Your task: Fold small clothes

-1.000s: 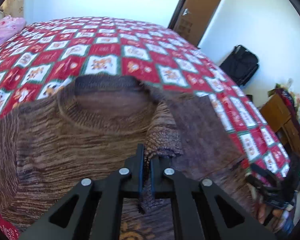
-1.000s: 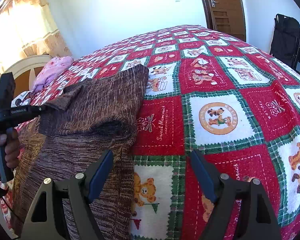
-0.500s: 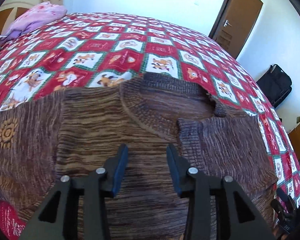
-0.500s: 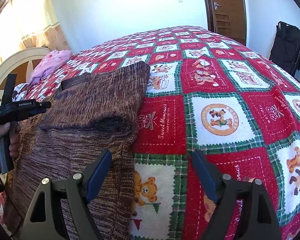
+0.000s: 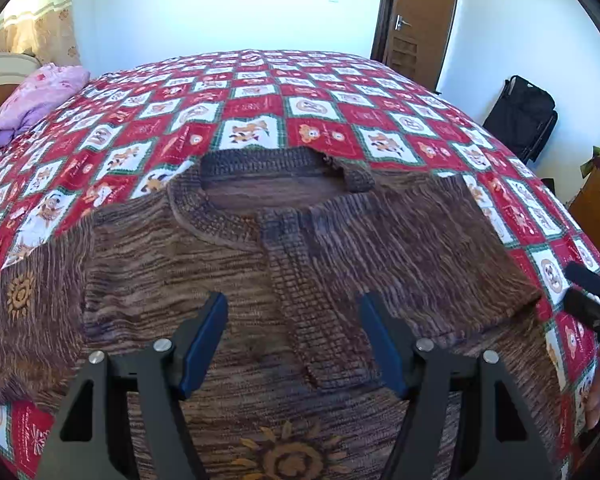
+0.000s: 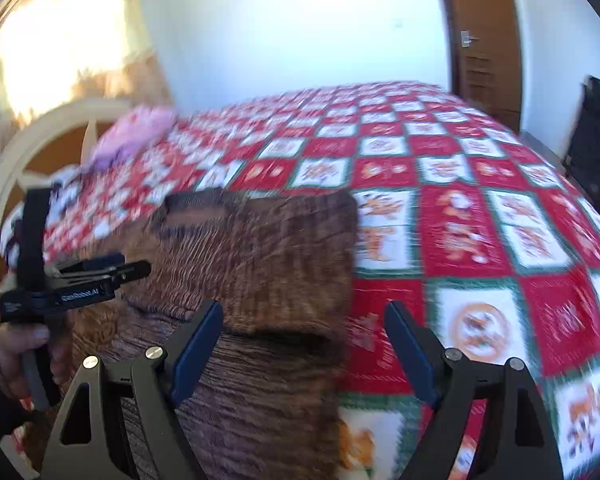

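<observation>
The left gripper (image 5: pixel 294 342) hovers low over the chest of the brown knit sweater (image 5: pixel 180 280), its blue-padded jaws spread wide with nothing between them. In the right wrist view this same tool is gripped by the person's left hand (image 6: pixel 18 350) and pointed across the garment. The right gripper (image 6: pixel 304 348) is likewise spread and empty, poised over the sweater's right edge where knit meets bedding; that view is motion-blurred.

A red, white and green patchwork quilt (image 5: pixel 260 92) covers the bed. A pink pillow (image 5: pixel 40 96) lies by the white headboard (image 6: pixel 32 148). A wooden door (image 5: pixel 420 16) and a black bag (image 5: pixel 524 114) stand by the far wall, well apart from the work.

The sweater lies flat on the near part of the quilt, collar (image 5: pixel 260 162) away from the grippers. Its right sleeve (image 5: pixel 312 300) is folded across the chest, the ribbed cuff between the left gripper's fingers. A sunflower motif (image 5: pixel 288 456) shows low on the front.
</observation>
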